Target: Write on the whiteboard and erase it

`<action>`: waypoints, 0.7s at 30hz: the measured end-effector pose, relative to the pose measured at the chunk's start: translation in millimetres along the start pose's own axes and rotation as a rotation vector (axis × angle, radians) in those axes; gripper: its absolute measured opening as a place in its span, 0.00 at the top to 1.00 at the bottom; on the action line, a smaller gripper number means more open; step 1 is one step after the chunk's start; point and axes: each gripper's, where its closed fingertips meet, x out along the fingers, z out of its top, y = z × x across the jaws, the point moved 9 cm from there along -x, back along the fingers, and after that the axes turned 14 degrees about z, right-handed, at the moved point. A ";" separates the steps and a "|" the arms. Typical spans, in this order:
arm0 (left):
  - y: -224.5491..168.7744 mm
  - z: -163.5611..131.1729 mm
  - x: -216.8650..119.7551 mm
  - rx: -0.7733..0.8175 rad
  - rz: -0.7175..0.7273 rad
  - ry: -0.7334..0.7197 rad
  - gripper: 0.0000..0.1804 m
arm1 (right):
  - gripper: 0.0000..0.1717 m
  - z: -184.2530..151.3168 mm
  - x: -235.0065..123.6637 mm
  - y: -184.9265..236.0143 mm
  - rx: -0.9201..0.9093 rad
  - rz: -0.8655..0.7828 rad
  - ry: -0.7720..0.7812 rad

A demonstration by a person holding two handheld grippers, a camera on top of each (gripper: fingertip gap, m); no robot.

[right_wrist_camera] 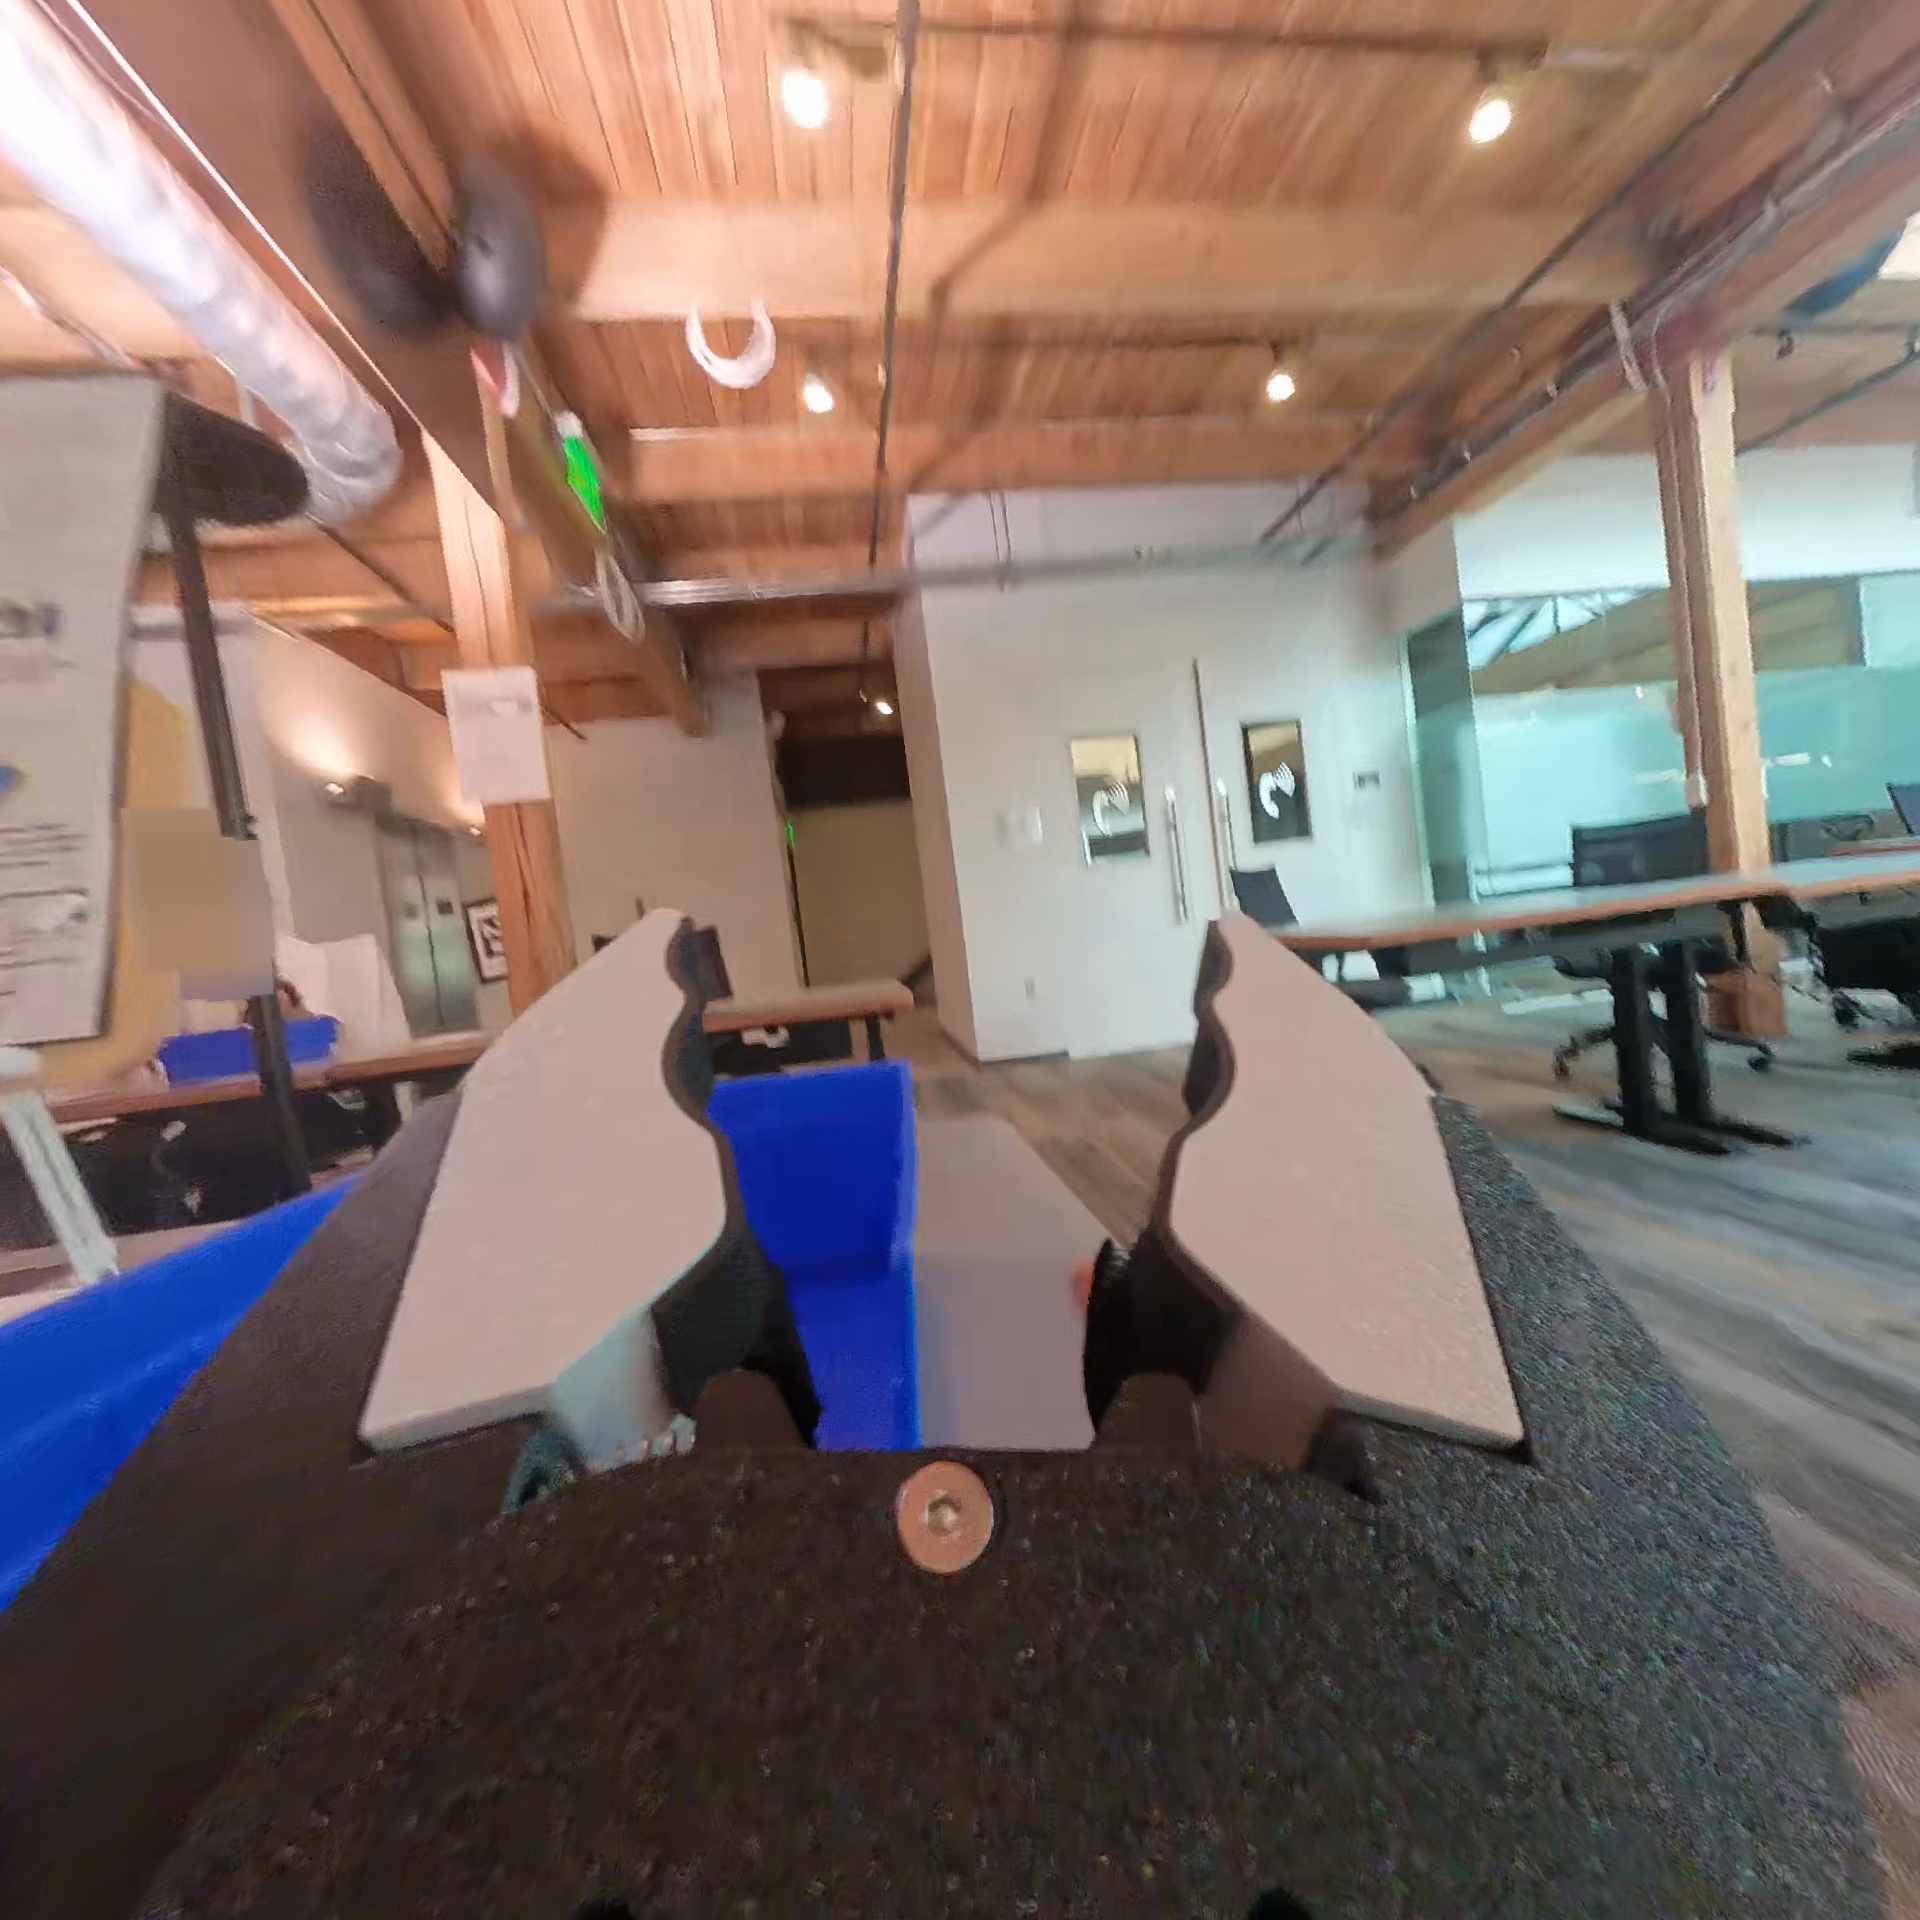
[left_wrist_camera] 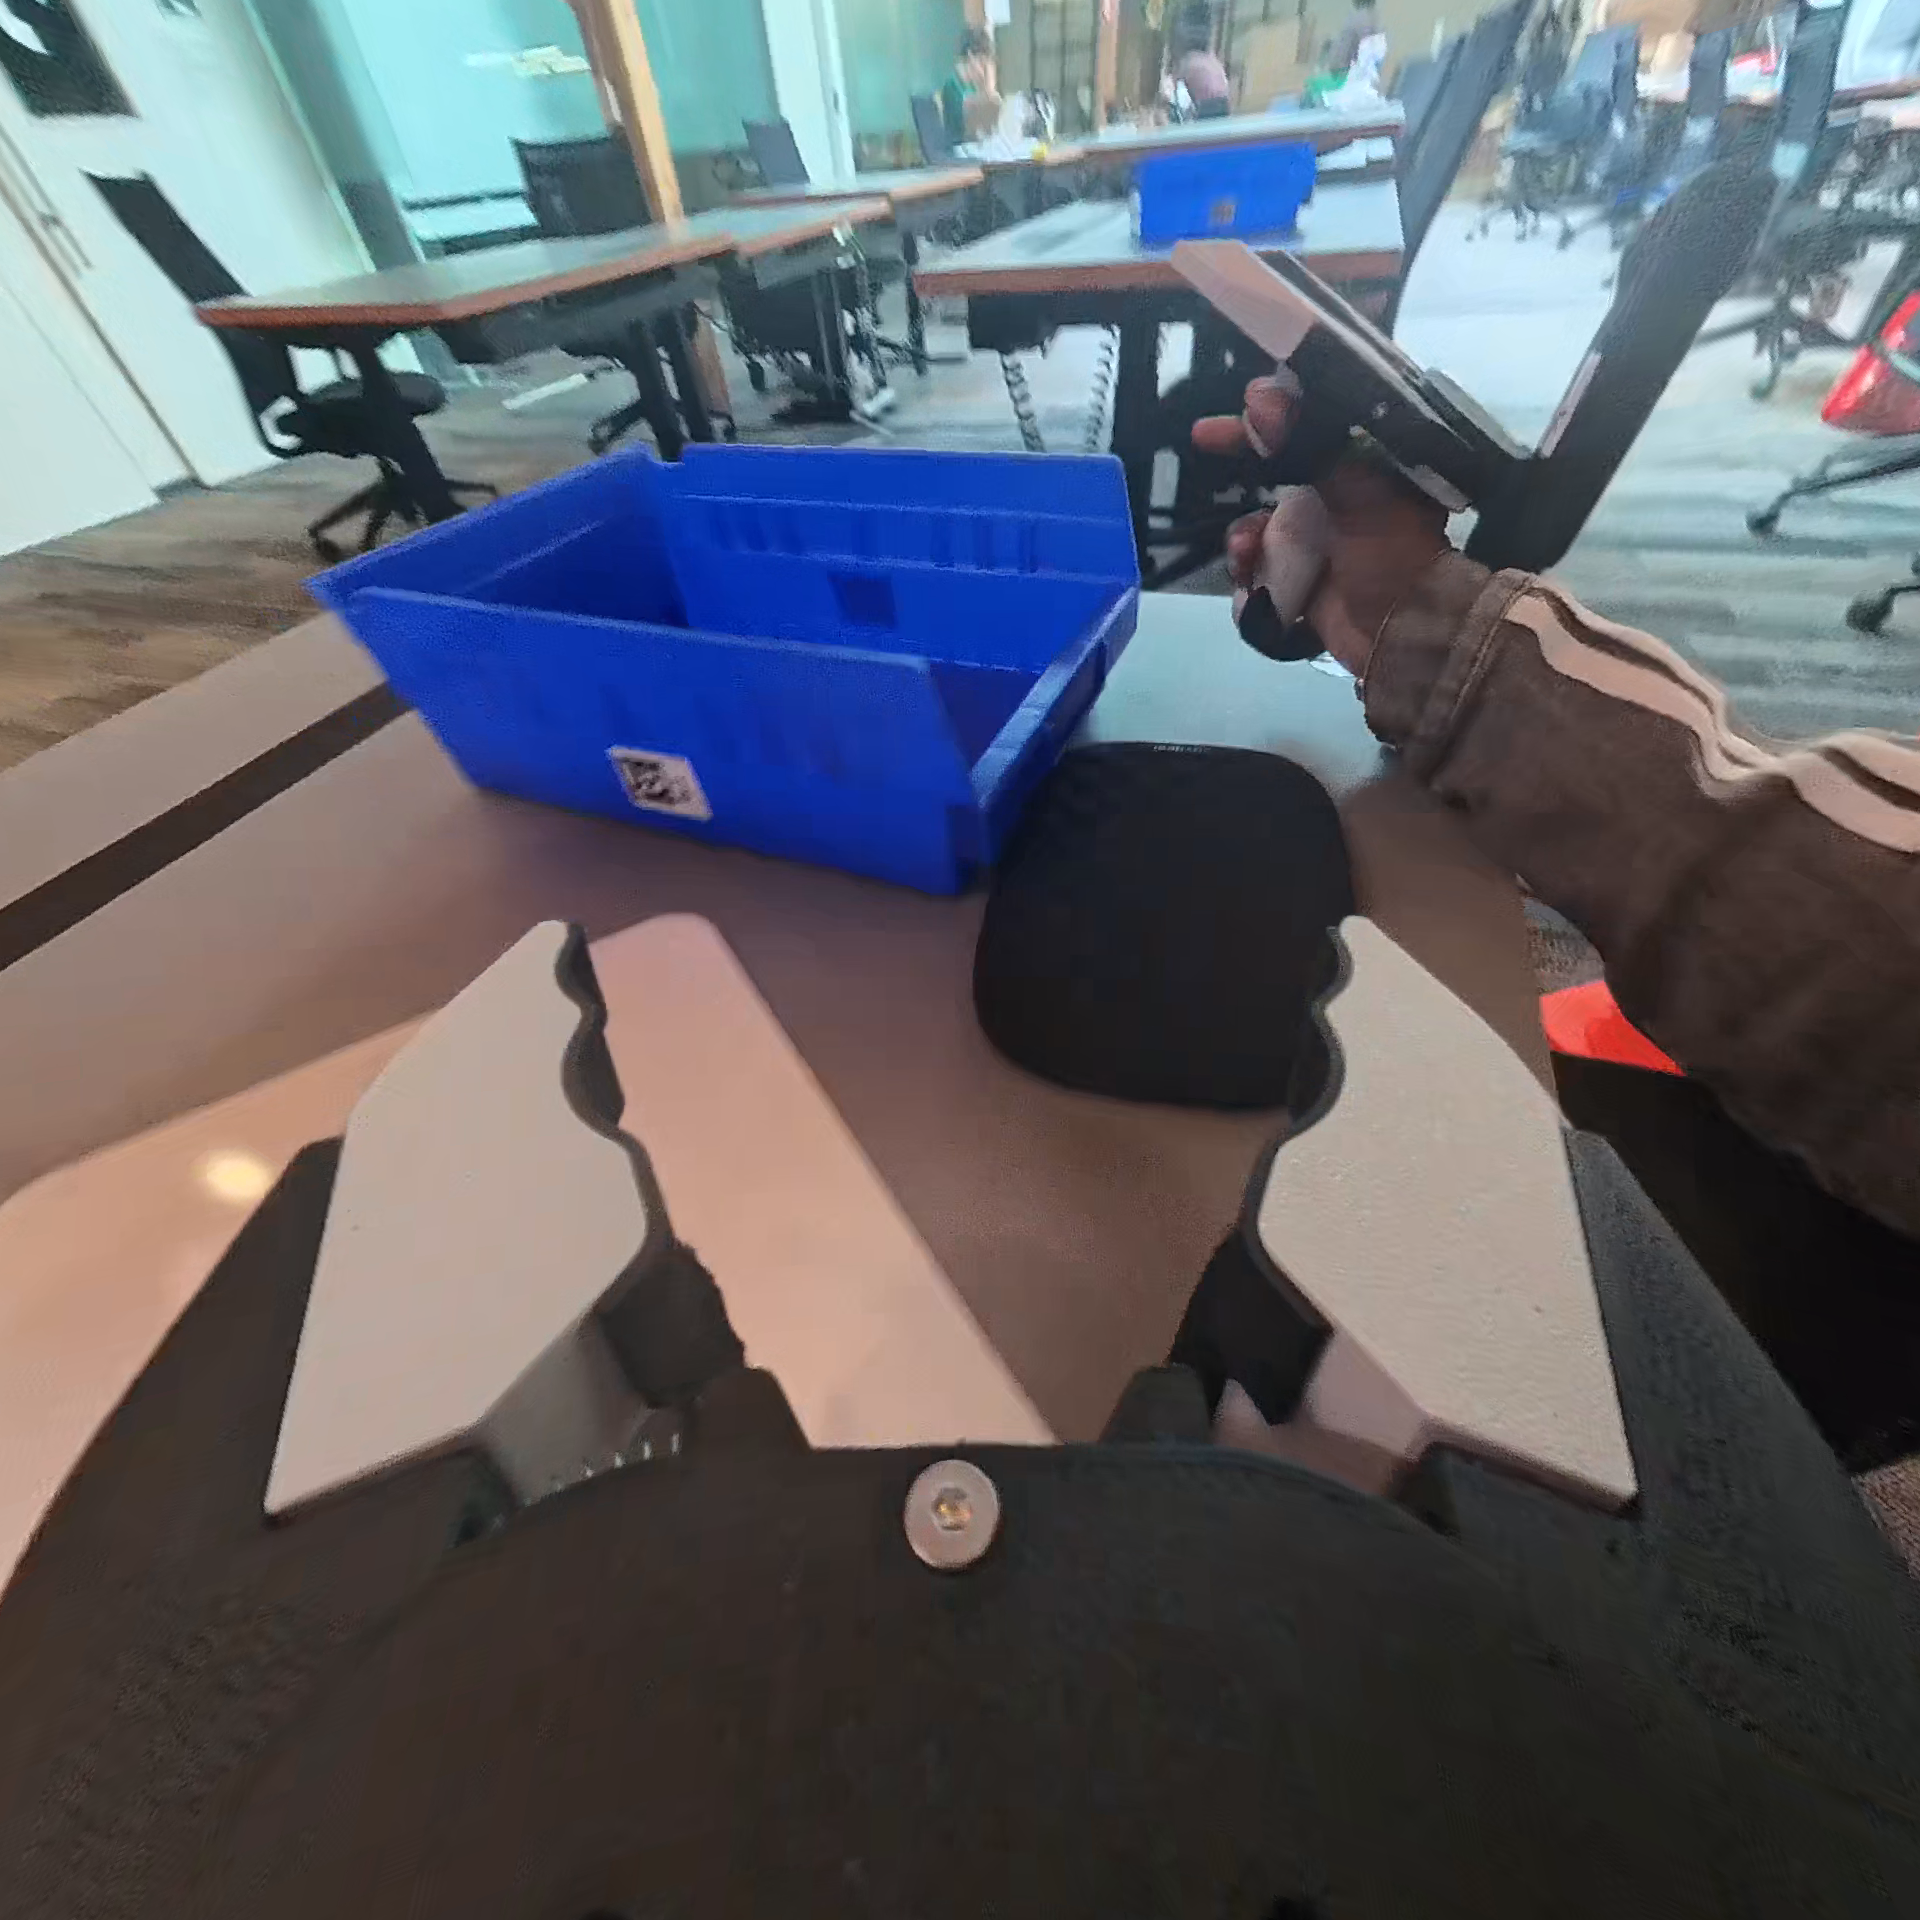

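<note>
Both your tongs, left (left_wrist_camera: 961, 997) and right (right_wrist_camera: 945, 997), gape wide, holding nothing; no whiteboard or marker shows; black pad (left_wrist_camera: 1158, 925) beside the bin (left_wrist_camera: 727, 665), near the bench's (left_wrist_camera: 260, 935) right edge; likely finished, or find the board.

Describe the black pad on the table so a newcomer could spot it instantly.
Start at the open blue bin on the brown table. At its right front corner lies a flat black pad with rounded corners. It is the only dark, soft-looking item on the tabletop.
</note>
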 end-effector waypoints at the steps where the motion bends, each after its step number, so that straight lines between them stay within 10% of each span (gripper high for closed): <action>1: 8.7 -6.9 -22.5 -0.013 0.026 -0.016 0.30 | 0.42 3.3 2.6 5.5 -0.008 0.024 -0.007; 7: 67.6 -41.6 -167.1 -0.011 0.190 0.141 0.32 | 0.37 59.7 52.7 127.6 0.092 0.571 0.256; 12: 131.0 -43.0 -277.9 0.048 0.518 0.241 0.47 | 0.25 17.6 38.4 272.9 0.089 1.028 0.854; 15: 155.8 -42.5 -342.1 -0.067 0.677 0.207 0.52 | 0.20 -15.0 9.3 324.4 0.049 1.109 1.219; 21: 185.4 -97.4 -426.1 -0.273 0.793 0.629 0.78 | 0.24 -30.2 -24.4 348.0 0.011 1.022 1.352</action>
